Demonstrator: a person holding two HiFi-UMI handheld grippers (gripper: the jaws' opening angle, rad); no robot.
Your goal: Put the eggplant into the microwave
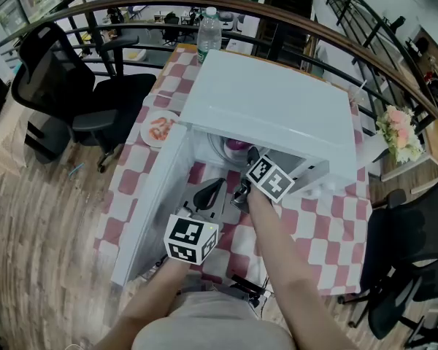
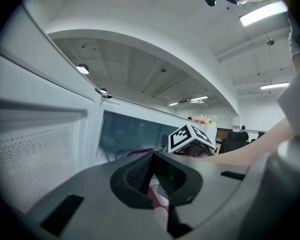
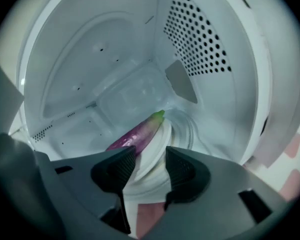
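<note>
The right gripper [image 3: 146, 159] is at the mouth of the microwave [image 1: 270, 108]. Its jaws are apart and pinch nothing. The left gripper [image 2: 152, 156] is low by the open door [image 1: 150, 195]. Its jaws are together, with nothing in them.

The eggplant [image 3: 137, 134] is inside the microwave. It lies on a white plate [image 3: 166, 131], and the plate sits on the round glass tray [image 3: 187, 129]. The near end of the eggplant goes behind one jaw of the right gripper, so I cannot tell if they touch. Nothing else is in the white box. There are small round holes in one side wall.

The eggplant is long and thin. It is purple, fades to a pale colour near the tip, and has a green tip. The tip points to the back of the microwave.

The microwave stands on a table [image 1: 328, 224] with a red and white checked cloth. The door swings out to the left. A small dish [image 1: 159, 128] with pink food is on the table, left of the microwave. A bottle [image 1: 209, 31] stands behind it. Pink flowers [image 1: 398, 133] are off to the right. A black chair [image 1: 66, 86] is on the wood floor [image 1: 44, 217], left of the table. A curved rail [image 1: 131, 4] runs behind the table.
</note>
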